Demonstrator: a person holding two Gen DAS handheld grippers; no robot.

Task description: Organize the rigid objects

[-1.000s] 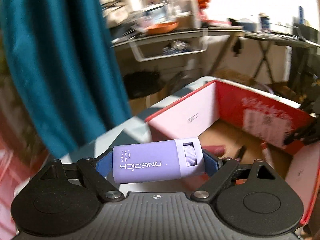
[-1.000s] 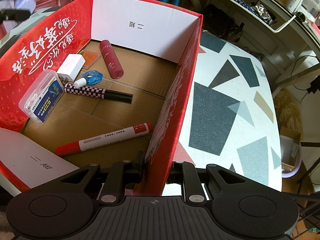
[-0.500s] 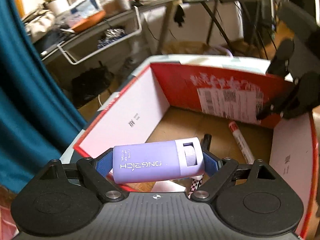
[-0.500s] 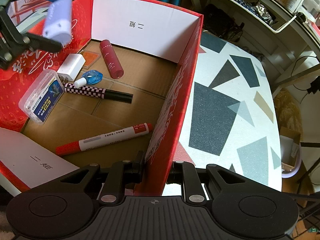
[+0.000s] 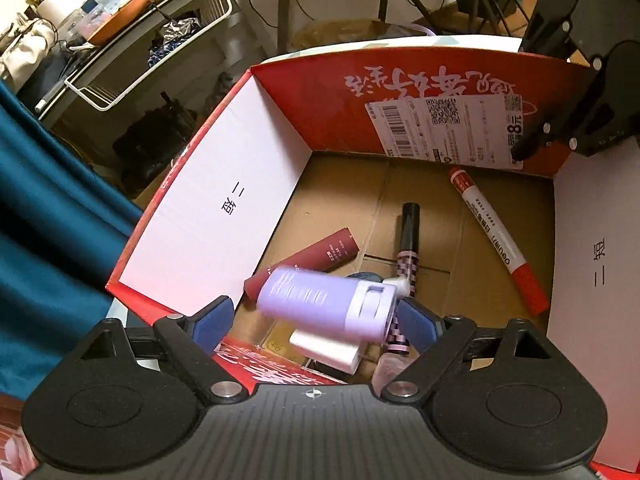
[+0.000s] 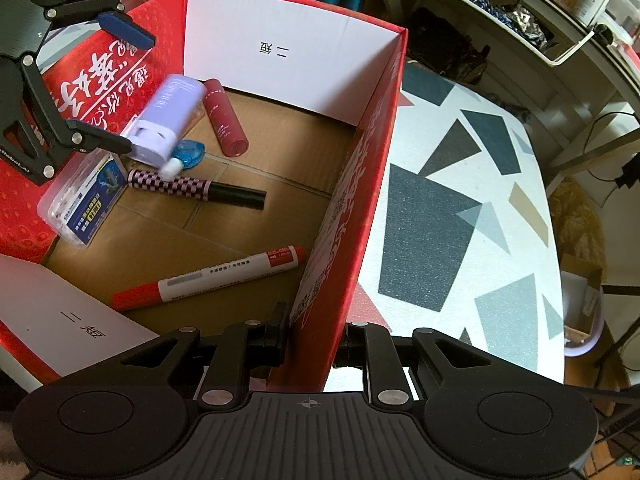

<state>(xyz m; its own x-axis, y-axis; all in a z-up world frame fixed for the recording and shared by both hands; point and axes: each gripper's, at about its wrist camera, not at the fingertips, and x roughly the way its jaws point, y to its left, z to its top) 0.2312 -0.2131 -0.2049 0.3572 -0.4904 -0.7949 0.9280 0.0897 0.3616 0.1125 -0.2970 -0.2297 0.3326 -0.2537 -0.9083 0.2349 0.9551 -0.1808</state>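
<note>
A lavender cylindrical container [image 5: 324, 304] [image 6: 168, 116] is blurred and tilted just inside the red cardboard box [image 6: 292, 52]. It lies between the jaws of my left gripper [image 5: 316, 316] [image 6: 128, 92], which stand wide and open. A gap shows between its plain end and the blue pad [image 5: 214, 318]. My right gripper [image 6: 314, 340] is shut on the box's near red wall. On the box floor lie a red marker [image 6: 208, 280], a checkered pen [image 6: 196, 190], a maroon tube [image 6: 224, 124], a clear plastic case [image 6: 84, 200] and a blue tape dispenser [image 6: 190, 152].
The box stands on a table with a grey geometric pattern [image 6: 460, 208], which stretches to its right. A teal curtain [image 5: 48, 200] hangs beyond the box. Behind it is a cluttered shelf with a white wire basket [image 5: 160, 52].
My left gripper swung over the box and tipped downward. The lavender container, earlier sharp and square between the pads, is now tilted, blurred and off one pad. My right gripper kept still.
</note>
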